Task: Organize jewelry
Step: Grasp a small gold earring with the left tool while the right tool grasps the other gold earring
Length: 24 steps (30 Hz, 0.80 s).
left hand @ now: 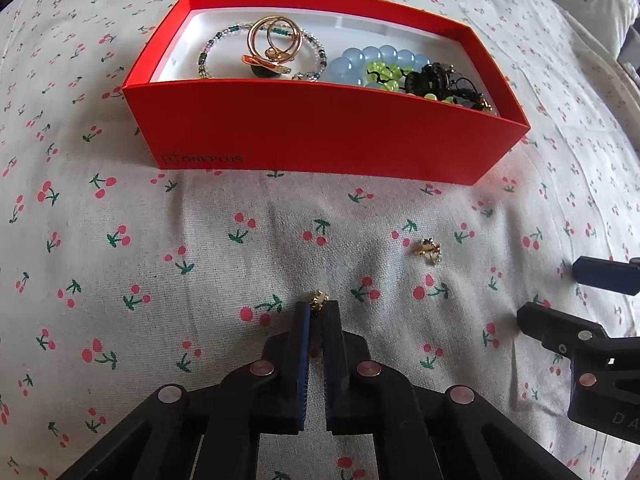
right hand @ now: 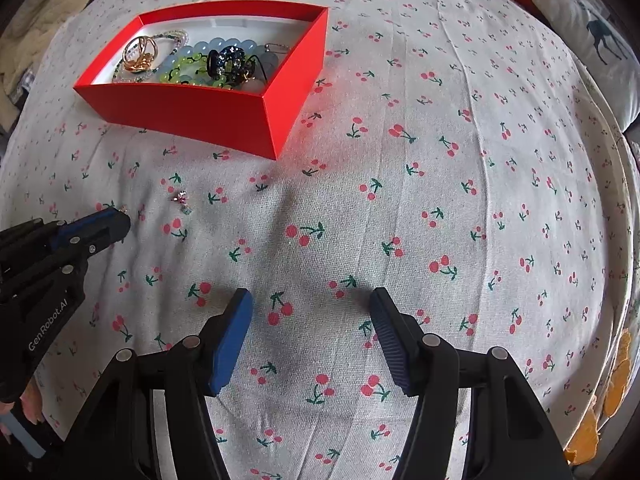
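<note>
Left gripper (left hand: 318, 310): fingers closed on a small gold ring (left hand: 317, 302), pinched at their very tips, right down on the bed sheet (left hand: 200, 260).
Right gripper (right hand: 310, 300): fingers spread apart over bare sheet, nothing between them, well clear of the jewelry.
Second gold piece (left hand: 428, 249): loose on the sheet, between the two grippers, apart from both.
Red box (left hand: 320, 140): farther up the bed, beyond the left fingers; holds gold rings (left hand: 272, 44), a blue bead bracelet (left hand: 380, 60), green beads (left hand: 380, 74) and black pieces (left hand: 432, 78).
Hard to make out: the gripped ring is half hidden by the fingers; in the right wrist view it is barely a speck. The loose piece's kind I cannot tell.
</note>
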Available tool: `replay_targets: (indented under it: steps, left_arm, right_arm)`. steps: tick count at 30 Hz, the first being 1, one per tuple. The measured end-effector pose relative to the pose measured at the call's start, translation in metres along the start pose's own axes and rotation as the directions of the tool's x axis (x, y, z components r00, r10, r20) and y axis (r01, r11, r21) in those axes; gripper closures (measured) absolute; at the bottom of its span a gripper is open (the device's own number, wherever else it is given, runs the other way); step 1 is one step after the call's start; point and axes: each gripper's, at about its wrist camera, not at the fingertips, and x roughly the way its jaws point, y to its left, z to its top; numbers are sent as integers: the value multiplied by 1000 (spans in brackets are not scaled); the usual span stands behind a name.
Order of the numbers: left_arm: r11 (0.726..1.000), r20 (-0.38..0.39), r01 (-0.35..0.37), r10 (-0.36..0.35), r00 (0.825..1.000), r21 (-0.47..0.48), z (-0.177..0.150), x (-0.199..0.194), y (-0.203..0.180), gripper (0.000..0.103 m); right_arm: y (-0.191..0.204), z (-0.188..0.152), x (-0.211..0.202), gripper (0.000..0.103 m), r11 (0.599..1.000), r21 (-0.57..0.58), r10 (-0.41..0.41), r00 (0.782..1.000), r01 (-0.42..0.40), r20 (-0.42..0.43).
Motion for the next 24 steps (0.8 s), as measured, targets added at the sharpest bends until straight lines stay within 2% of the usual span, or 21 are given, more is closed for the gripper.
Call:
replay_targets:
  steps: [8,21,24]
  left_arm:
    - [998,5,-3,3,1000,-55,-4,-16,19,103]
    - [996,1,-14,14,1000,-90,-18,-33,46,103]
    - [995,-8,-11,11,1000,-99,-21,-34,51,103]
  right_arm:
    - [1,22,0,39,995,69,74,997,-74,8]
    - [42,44,15,39,983,95,158,987,-160,33]
    - [50,50,16,49,983,103,150,987,-155,53]
